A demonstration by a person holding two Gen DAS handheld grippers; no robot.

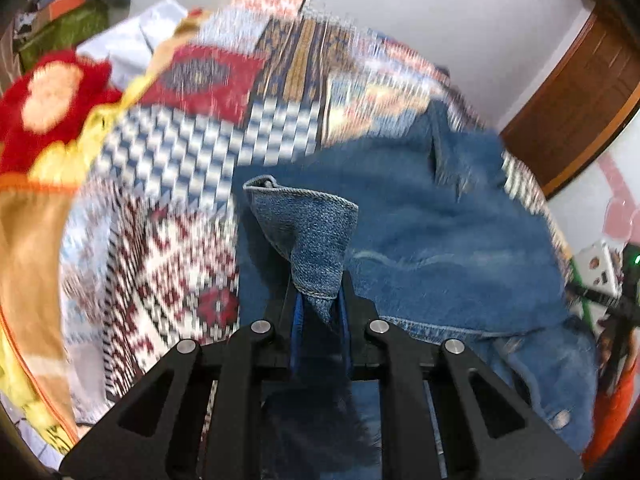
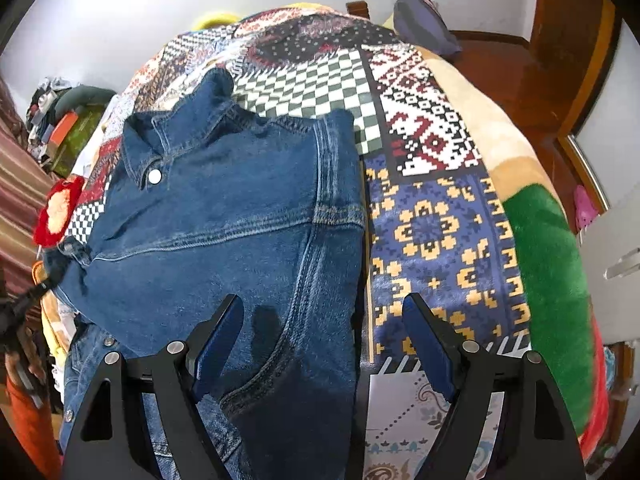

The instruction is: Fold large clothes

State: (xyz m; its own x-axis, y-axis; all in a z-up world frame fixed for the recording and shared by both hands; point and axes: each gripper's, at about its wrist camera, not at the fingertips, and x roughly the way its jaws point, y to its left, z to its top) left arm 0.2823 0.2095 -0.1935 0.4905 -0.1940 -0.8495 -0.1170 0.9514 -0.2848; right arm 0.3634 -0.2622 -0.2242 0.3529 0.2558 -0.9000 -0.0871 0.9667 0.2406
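My left hand-held gripper (image 1: 316, 312) pinches a folded corner of the denim jacket (image 1: 420, 232), which sticks up just ahead of its fingers. My right hand-held gripper (image 2: 322, 344) hangs spread wide above the jacket's near edge, gripping nothing. The jacket lies on the patchwork bedspread (image 2: 432, 216) on the bed, collar (image 2: 160, 148) ahead and to the left.

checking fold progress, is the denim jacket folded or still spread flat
Partly folded. The denim jacket has one side turned in to a straight edge, and the left gripper holds a lifted corner.
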